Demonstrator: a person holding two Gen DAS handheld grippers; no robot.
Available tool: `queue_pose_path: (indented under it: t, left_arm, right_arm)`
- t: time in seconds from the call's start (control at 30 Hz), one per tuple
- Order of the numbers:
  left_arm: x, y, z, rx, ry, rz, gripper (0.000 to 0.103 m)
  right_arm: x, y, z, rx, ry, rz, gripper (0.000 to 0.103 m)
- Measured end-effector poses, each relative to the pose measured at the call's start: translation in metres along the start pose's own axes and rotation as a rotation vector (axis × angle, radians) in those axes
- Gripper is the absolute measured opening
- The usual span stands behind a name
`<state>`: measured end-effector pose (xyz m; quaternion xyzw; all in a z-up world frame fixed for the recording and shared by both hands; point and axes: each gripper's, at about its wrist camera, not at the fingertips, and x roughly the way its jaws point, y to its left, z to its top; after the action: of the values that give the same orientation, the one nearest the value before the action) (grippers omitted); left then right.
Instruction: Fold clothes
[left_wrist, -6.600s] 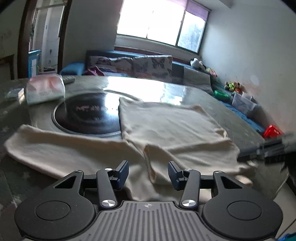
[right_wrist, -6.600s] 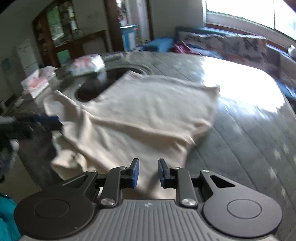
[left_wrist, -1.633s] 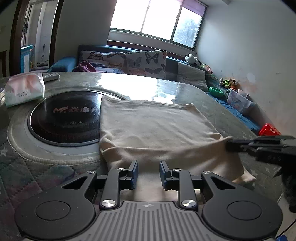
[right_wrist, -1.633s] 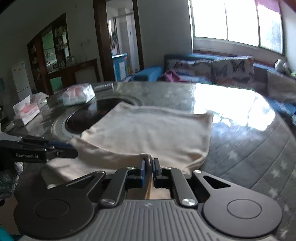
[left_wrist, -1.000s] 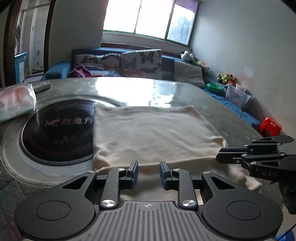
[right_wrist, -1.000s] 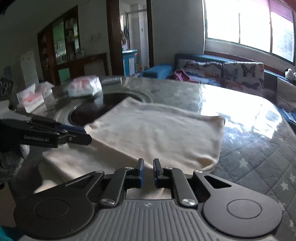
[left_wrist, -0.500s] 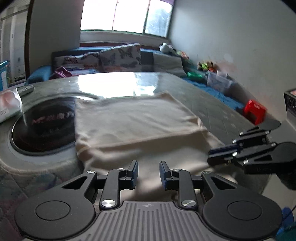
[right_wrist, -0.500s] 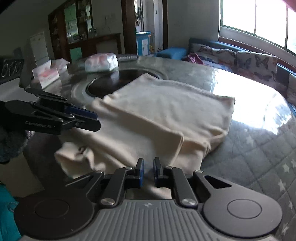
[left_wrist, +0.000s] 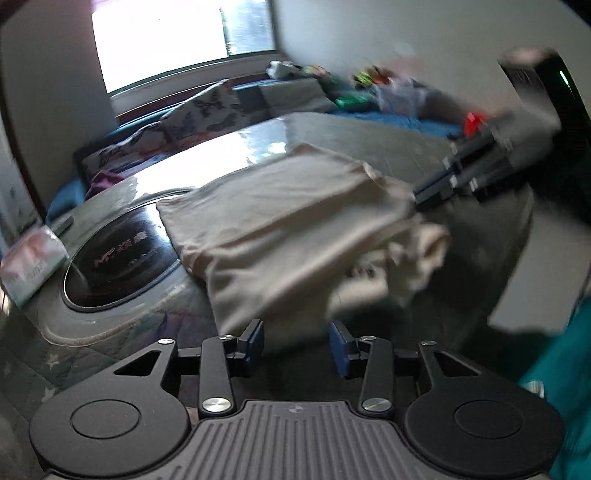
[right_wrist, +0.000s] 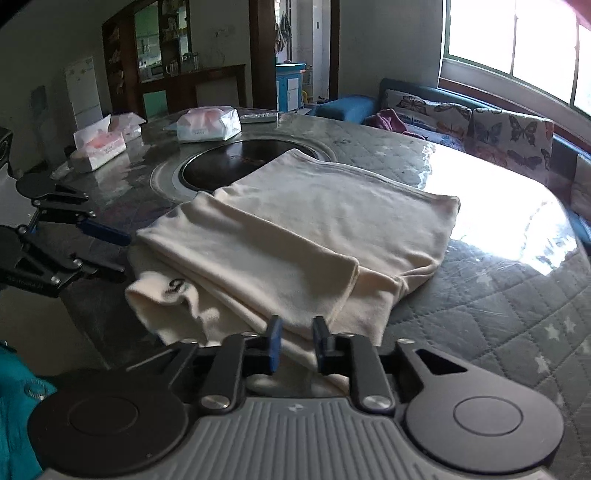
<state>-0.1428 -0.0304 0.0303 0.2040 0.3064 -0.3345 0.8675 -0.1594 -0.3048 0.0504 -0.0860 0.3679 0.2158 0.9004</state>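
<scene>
The cream cloth (right_wrist: 314, 236) lies folded over at the counter's (right_wrist: 498, 314) near edge, one end hanging off. It looks soft and floppy; grab corners. Left tongs (left_wrist: 296, 341) and right tongs (right_wrist: 296, 341) are open, holding nothing.

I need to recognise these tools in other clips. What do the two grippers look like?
Both match: left gripper and right gripper have a grey ribbed body, two black round discs, black linkage arms with silver screws, and blue pads. The left one's side carries white lettering, too small to read.
</scene>
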Motion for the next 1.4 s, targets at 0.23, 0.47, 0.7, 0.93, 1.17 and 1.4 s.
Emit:
queue_pose_path:
  t: [0.23,0.47,0.7,0.93,1.17,1.4]
  left_arm:
    - [0.016,-0.027,-0.002,0.147,-0.080,0.049,0.042]
    - [0.025,-0.034,0.000,0.186,-0.132,0.035,0.017]
    - [0.026,-0.007,0.021,0.015,-0.147,-0.007,0.009]
    - [0.038,0.021,0.039,-0.128,-0.126,-0.054,0.009]
    - [0.044,0.028,0.036,-0.145,-0.093,-0.056,0.014]
    - [0.035,0.018,0.021,-0.054,-0.101,-0.017,0.032]
  right_arm:
    - [-0.014,0.008,-0.012,-0.079,0.034,-0.027,0.037]
    - [-0.021,0.023,-0.023,-0.222,0.046,-0.055,0.054]
    - [-0.016,0.037,-0.027,-0.363,0.019,-0.046,0.066]
    - [0.006,0.044,-0.016,-0.434,-0.042,-0.022,0.060]
    - [0.028,0.018,0.008,-0.284,-0.010,0.076,0.025]
    - [0.028,-0.005,0.032,-0.115,0.012,0.149,0.014]
